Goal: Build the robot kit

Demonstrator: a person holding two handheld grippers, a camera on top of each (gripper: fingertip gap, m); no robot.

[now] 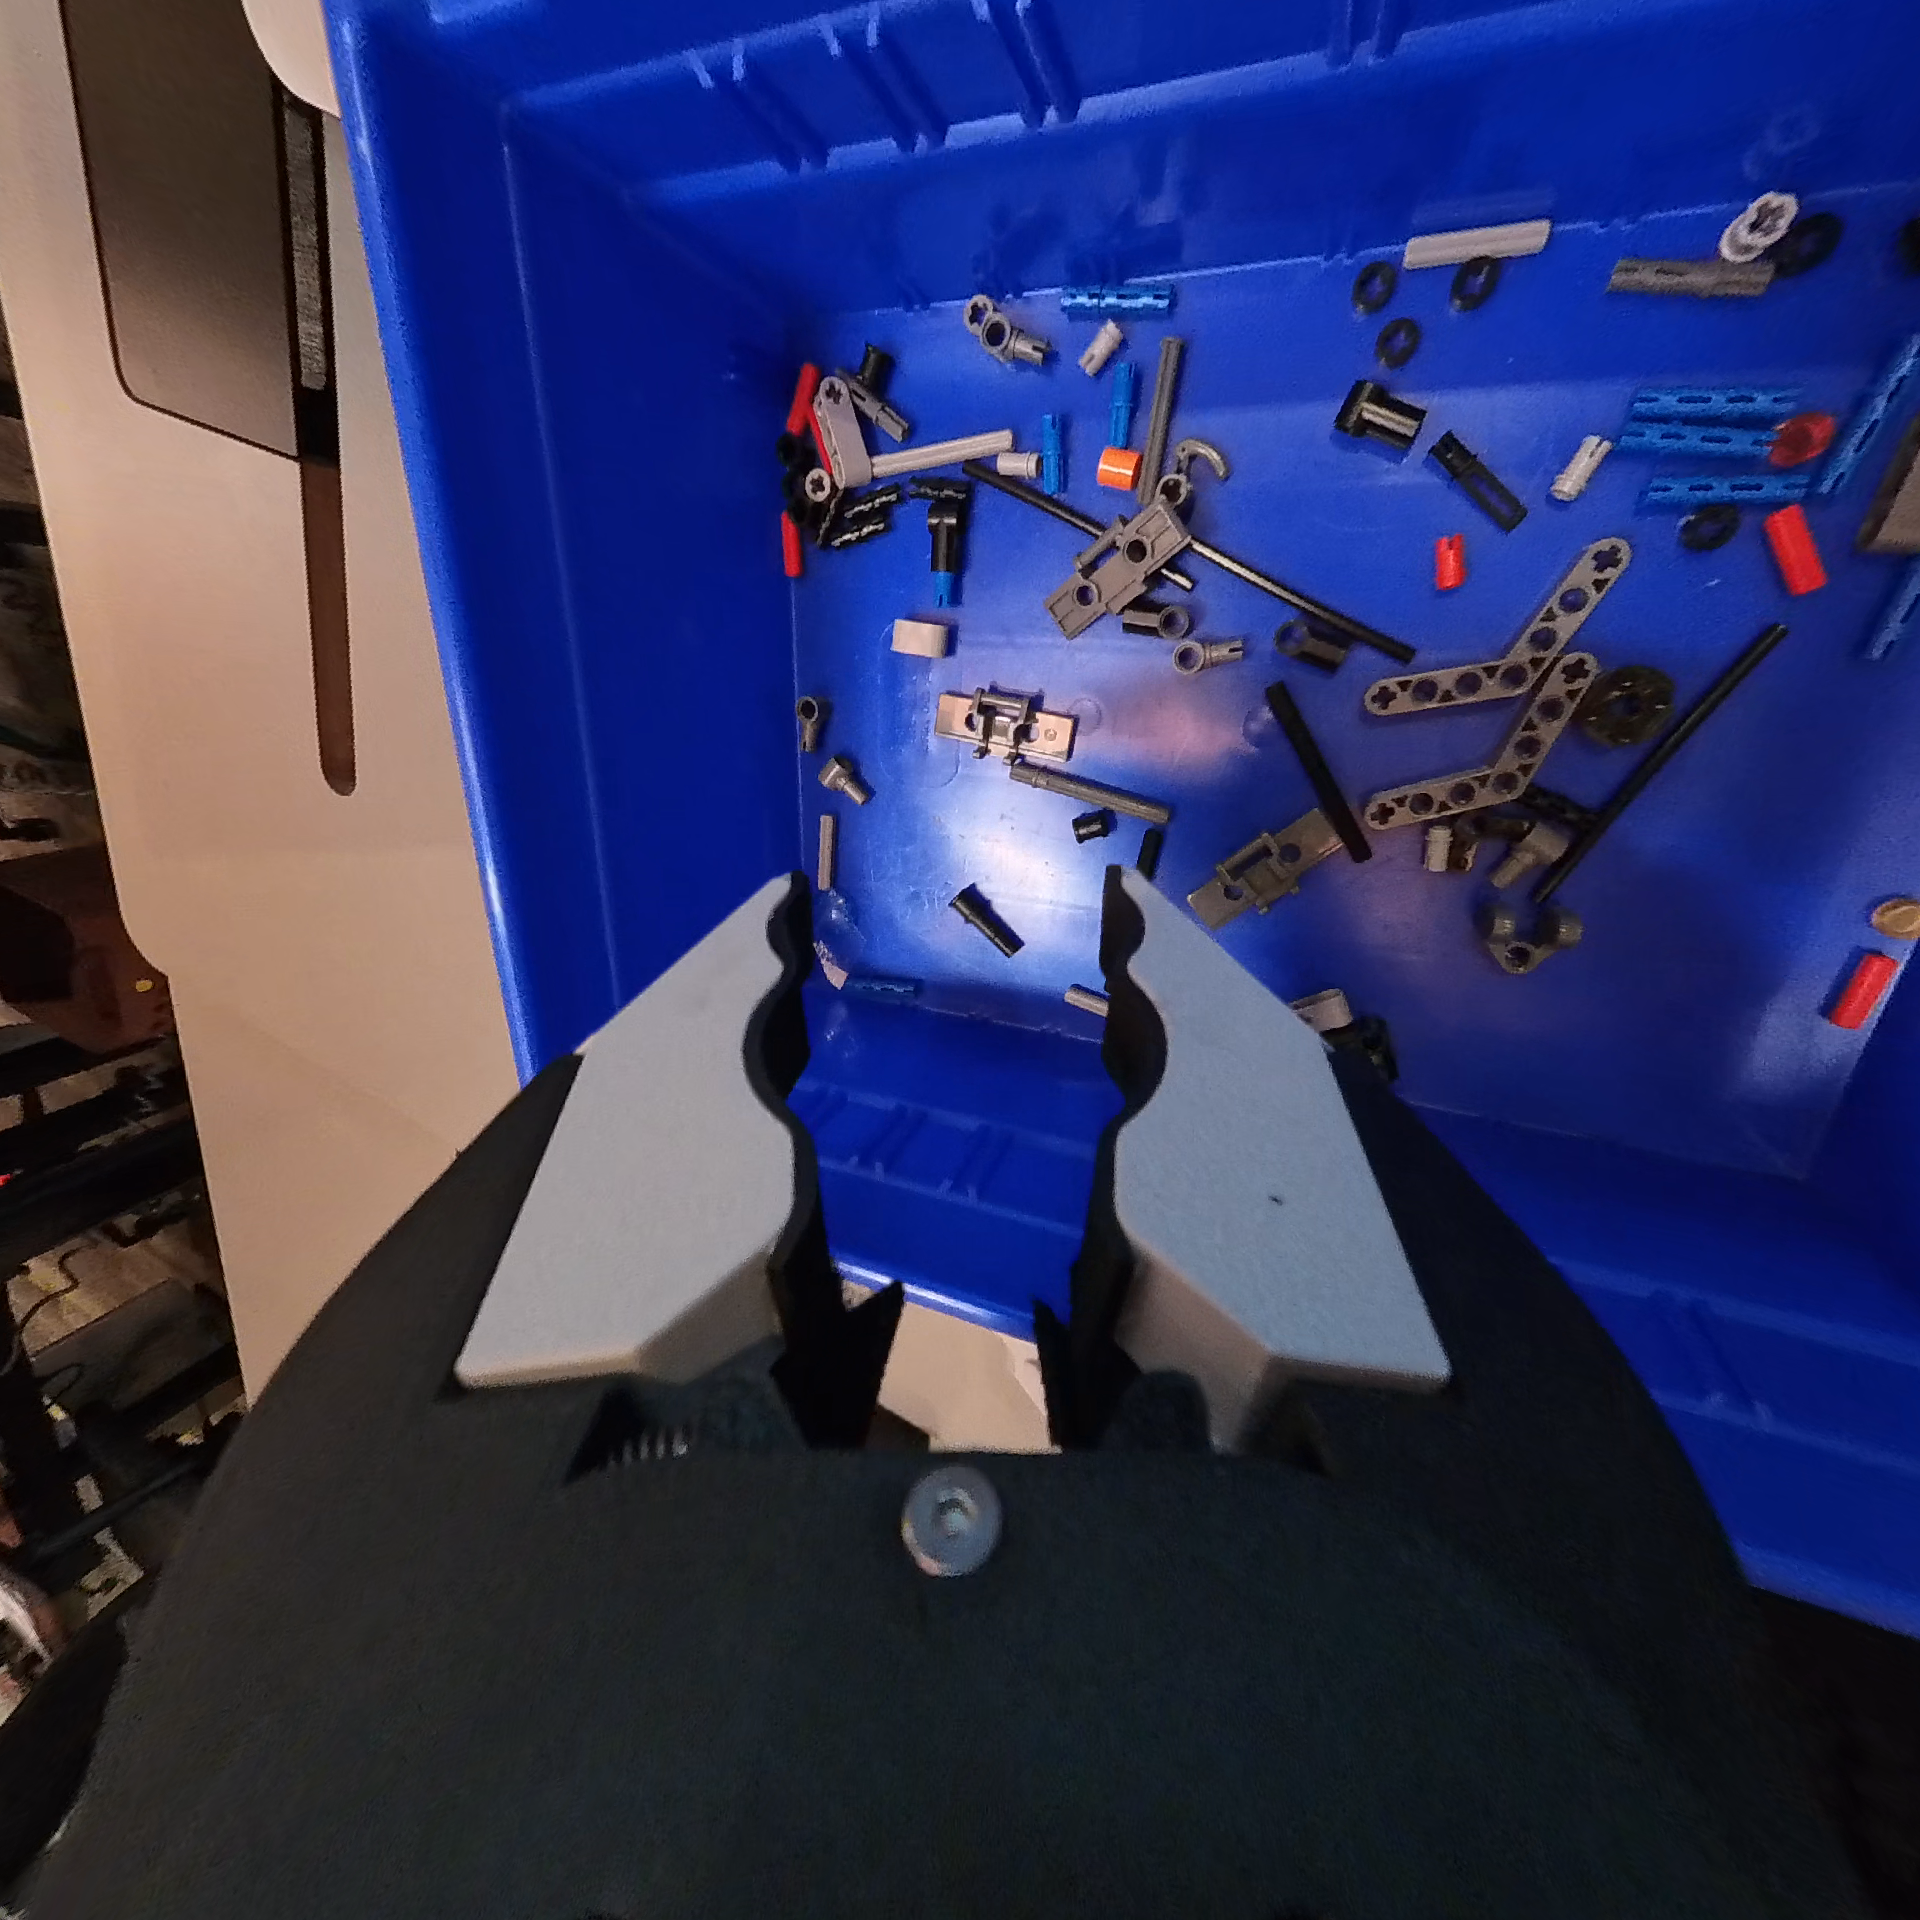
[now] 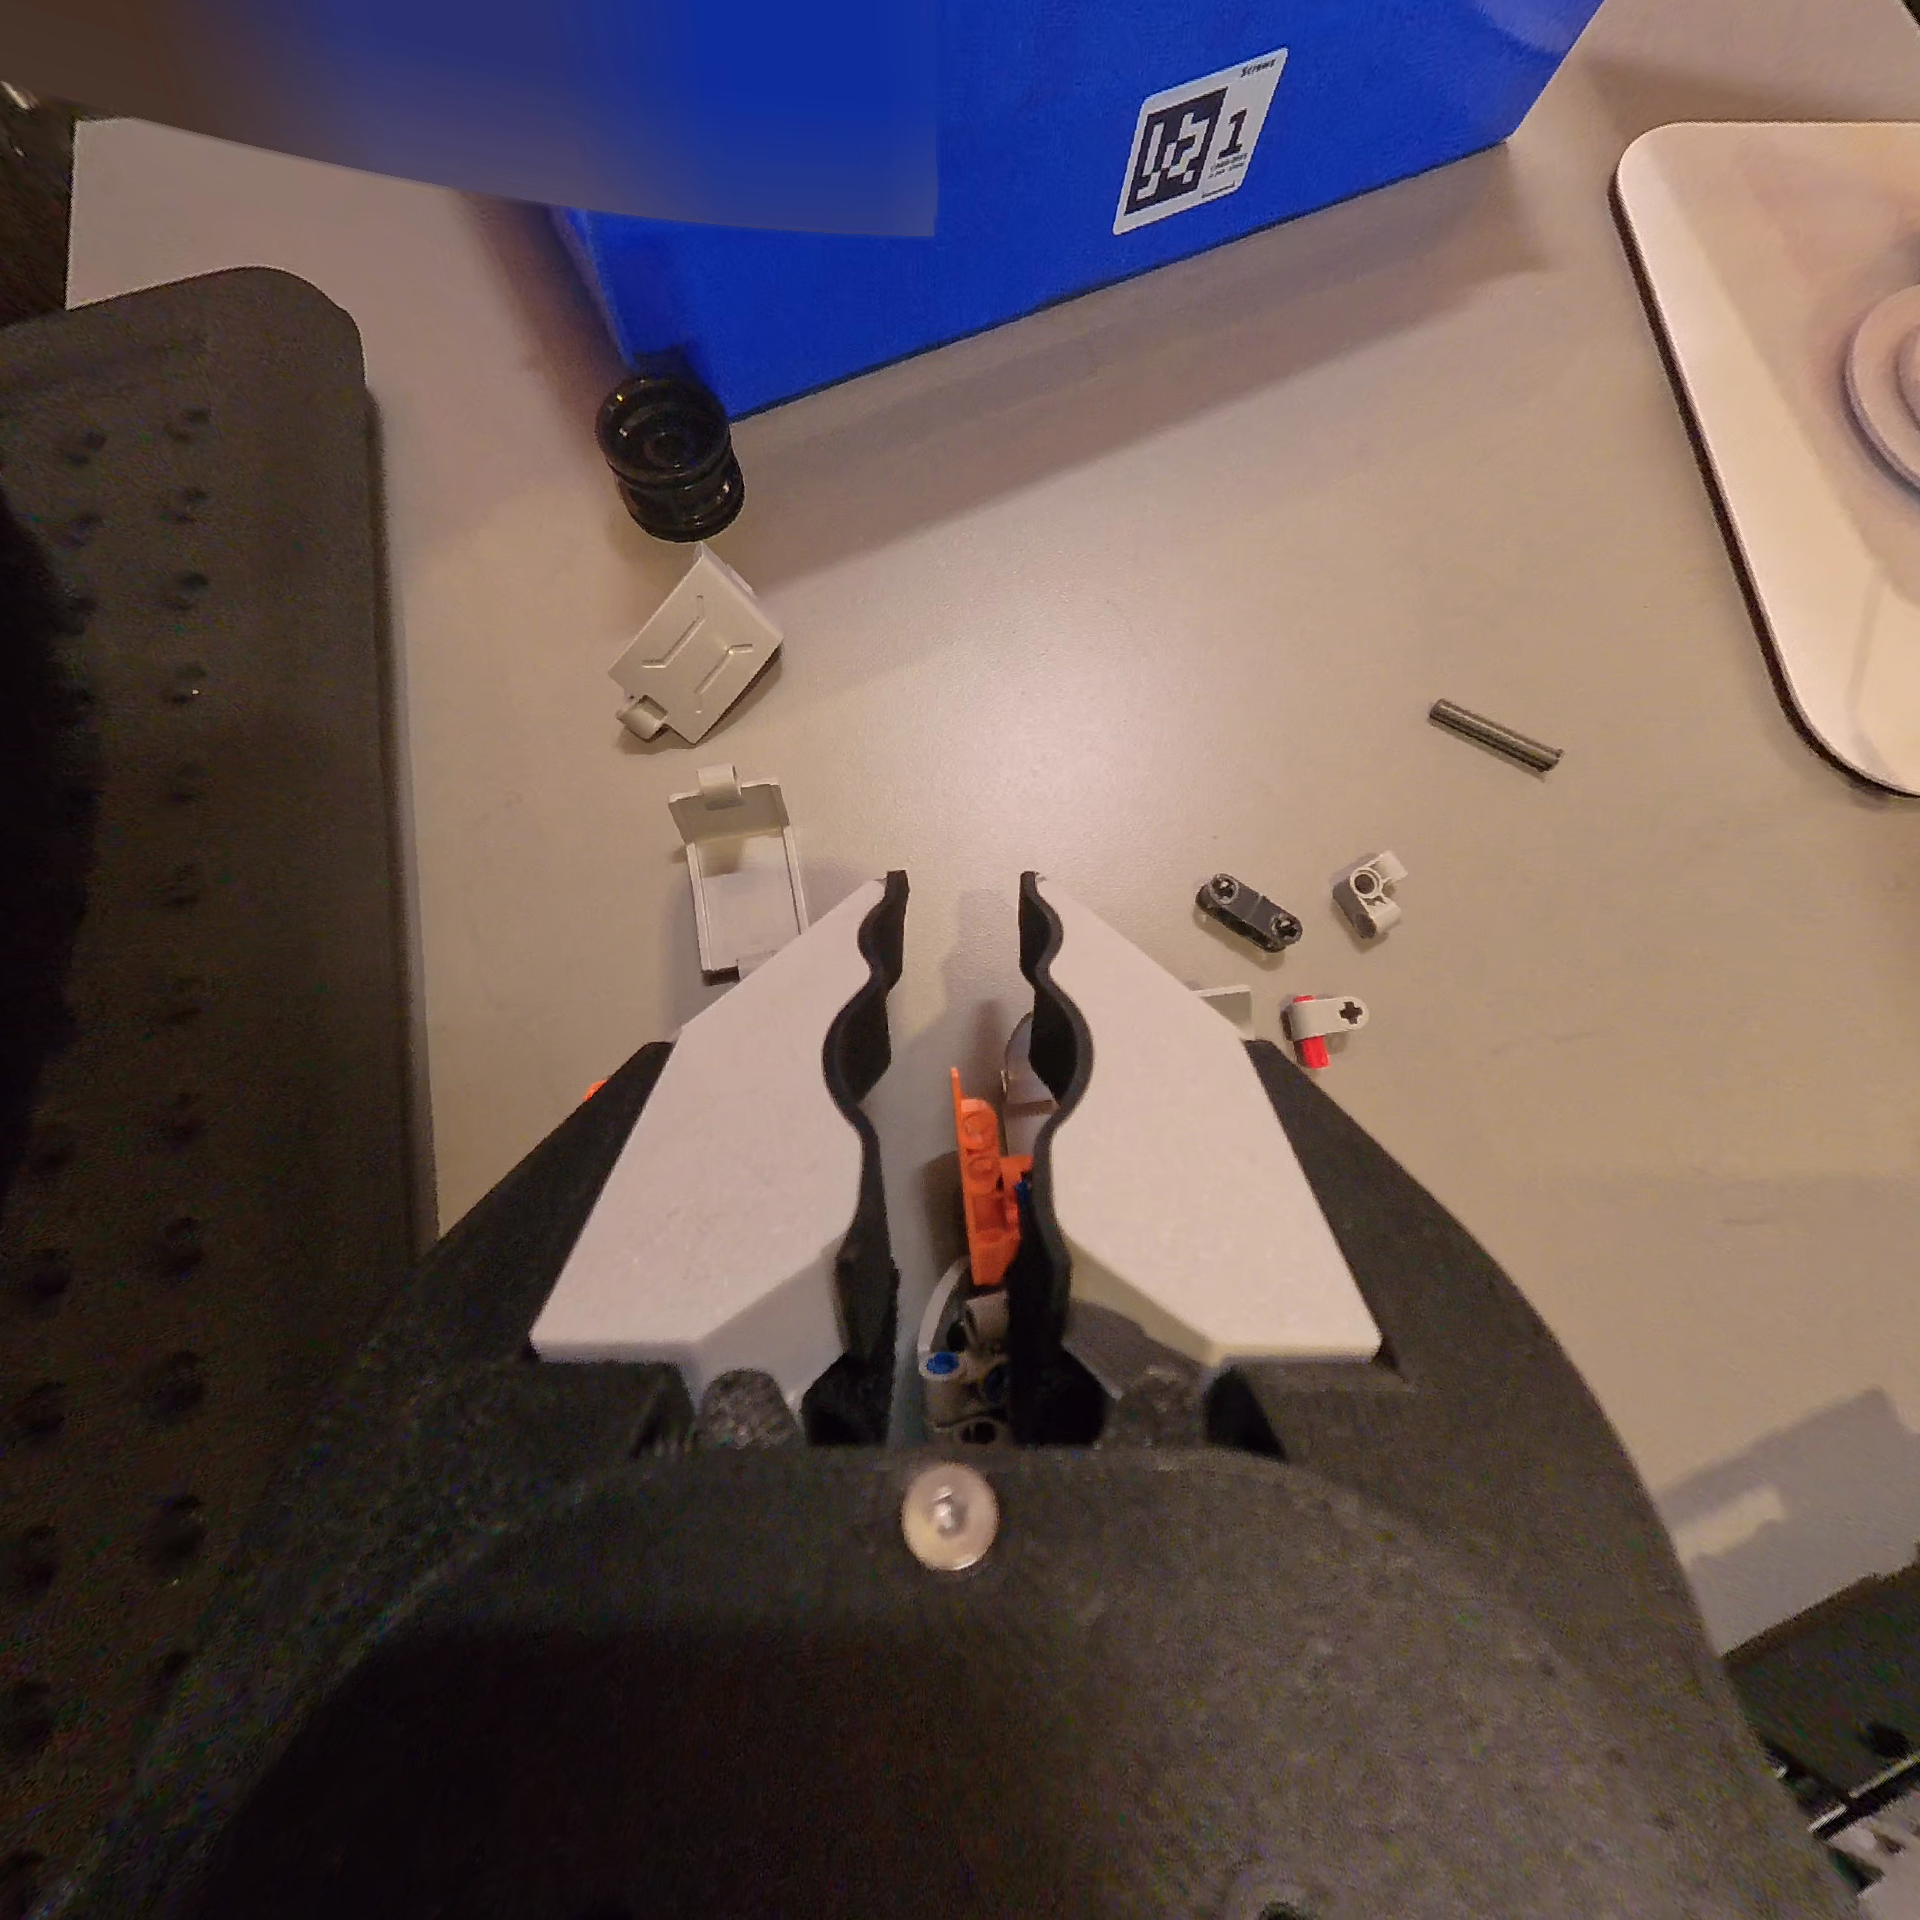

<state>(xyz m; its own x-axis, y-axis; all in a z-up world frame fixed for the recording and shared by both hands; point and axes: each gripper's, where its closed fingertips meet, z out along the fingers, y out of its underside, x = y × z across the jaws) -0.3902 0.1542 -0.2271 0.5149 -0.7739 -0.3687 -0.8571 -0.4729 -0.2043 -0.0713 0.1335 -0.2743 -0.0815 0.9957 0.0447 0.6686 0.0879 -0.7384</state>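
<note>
Over the blue bin (image 1: 644, 623) — my left gripper (image 1: 954, 883), jaws spread, empty; black pin (image 1: 985, 918) just ahead, axis diagonal.
On the worktop (image 2: 1039, 675), my right gripper (image 2: 963, 883) — jaws narrowly parted around an orange ribbed plastic piece (image 2: 987, 1174), contact unclear; glossy black wheel (image 2: 670, 457) farther left.

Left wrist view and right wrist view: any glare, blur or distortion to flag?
Left wrist view: sharp, with a bright glare patch on the floor of the blue bin just ahead of the open jaws; wide-angle bending bows the bin's walls. Right wrist view: warm, dimmer light; the table is sharp, the gripper body's lower edge sinks into shadow, and a smeared blue patch covers the top left.
</note>
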